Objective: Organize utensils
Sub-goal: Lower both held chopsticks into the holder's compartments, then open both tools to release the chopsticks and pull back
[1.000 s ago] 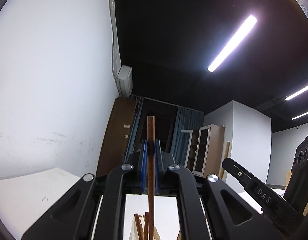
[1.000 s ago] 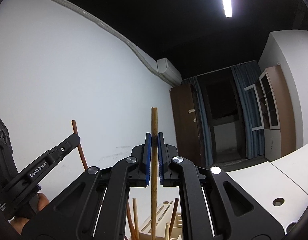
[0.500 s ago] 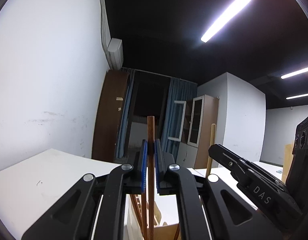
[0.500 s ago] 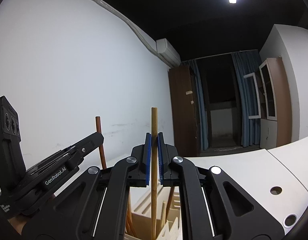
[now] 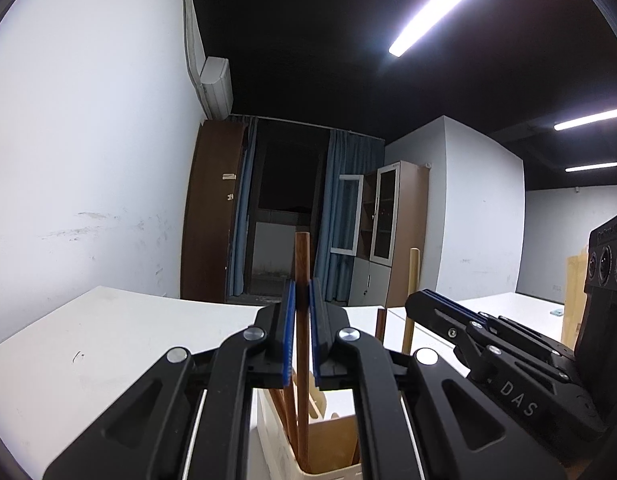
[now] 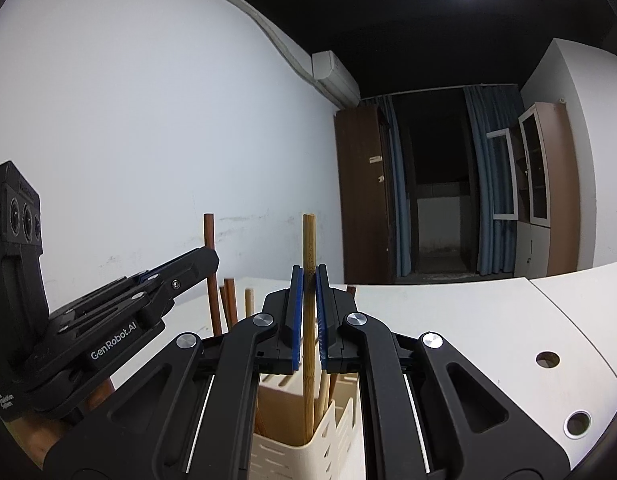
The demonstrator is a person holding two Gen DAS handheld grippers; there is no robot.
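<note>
A: What is the left gripper doing?

B: Its blue-padded fingers are clenched on a dark reddish-brown wooden chopstick. The stick stands upright, and its lower end reaches down inside the cream plastic utensil holder on the white table.

A: And the right gripper?

B: It is clamped in the same way on a pale bamboo chopstick, which is also upright. The lower part of that stick goes down into a compartment of the same cream slotted holder.

A: Is anything else in the holder?

B: Yes, several more wooden sticks. From the right wrist view, brown ones and a pale one rise behind the left gripper's black fingers.

A: How do the two grippers stand to each other?

B: Side by side, near each other, both above the holder. Each shows in the other's camera.

A: Which compartment takes each stick?

B: I cannot tell; the grippers' arms hide the openings.
</note>
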